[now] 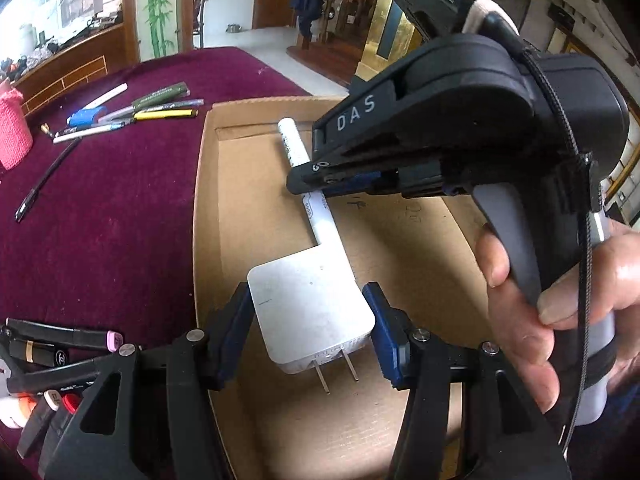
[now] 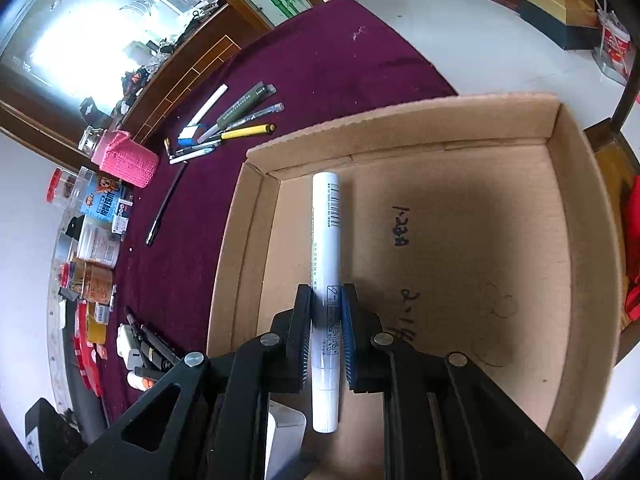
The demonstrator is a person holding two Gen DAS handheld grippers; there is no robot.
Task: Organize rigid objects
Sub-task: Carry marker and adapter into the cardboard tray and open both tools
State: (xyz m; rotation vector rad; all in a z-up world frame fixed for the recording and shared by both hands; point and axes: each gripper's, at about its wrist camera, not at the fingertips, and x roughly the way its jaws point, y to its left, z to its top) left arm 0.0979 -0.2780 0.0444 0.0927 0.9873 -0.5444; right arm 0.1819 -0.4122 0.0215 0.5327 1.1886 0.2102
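My left gripper (image 1: 308, 328) is shut on a white power adapter (image 1: 308, 300), prongs pointing back at the camera, just above the floor of a shallow cardboard box (image 1: 204, 200). In the left wrist view my right gripper (image 1: 304, 184) comes in from the right, held by a person's hand (image 1: 560, 300), and grips a white marker (image 1: 294, 148). The right wrist view shows the right gripper (image 2: 326, 320) shut on that marker (image 2: 326, 232), which lies lengthwise near the left wall of the box (image 2: 400, 120). A white corner of the adapter (image 2: 284, 428) shows at the bottom.
The box sits on a maroon cloth (image 2: 320, 60). A heap of pens (image 2: 232, 124) and a pink knitted holder (image 2: 128, 160) lie beyond its left side, with a black pen (image 2: 164, 208) nearer. Markers and lipsticks (image 1: 60, 344) and several jars and cans (image 2: 92, 240) crowd the left.
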